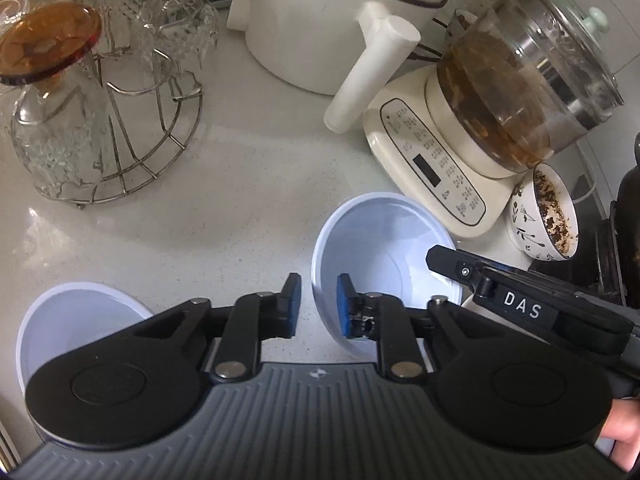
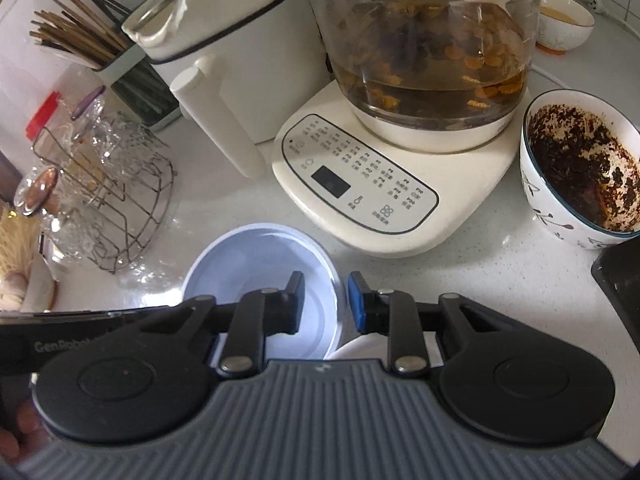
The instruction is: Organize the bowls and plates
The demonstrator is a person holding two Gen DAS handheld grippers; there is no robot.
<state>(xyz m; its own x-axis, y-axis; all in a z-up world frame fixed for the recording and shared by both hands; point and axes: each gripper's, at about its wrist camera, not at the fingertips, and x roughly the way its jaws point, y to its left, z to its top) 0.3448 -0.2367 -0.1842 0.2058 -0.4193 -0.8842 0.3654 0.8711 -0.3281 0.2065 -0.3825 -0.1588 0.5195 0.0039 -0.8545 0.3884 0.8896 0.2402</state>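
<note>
A white plastic bowl [image 1: 372, 248] stands on the pale counter in front of the kettle base; it also shows in the right wrist view [image 2: 256, 256]. My left gripper [image 1: 319, 304] straddles its left rim, one finger inside and one outside, with a gap left between them. My right gripper [image 2: 326, 300] straddles its right rim the same way, and its finger shows in the left wrist view [image 1: 452, 262]. A second white bowl [image 1: 72, 312] sits at the lower left. A patterned bowl [image 2: 580, 172] with dark residue stands to the right.
A cream kettle base with a glass pot [image 2: 400, 128] and a white pot with a long handle [image 1: 320, 32] stand behind. A wire rack of glasses [image 1: 100, 120] is at the left. Chopsticks in a holder [image 2: 120, 56] stand far left. A dark object [image 2: 620, 280] lies at the right edge.
</note>
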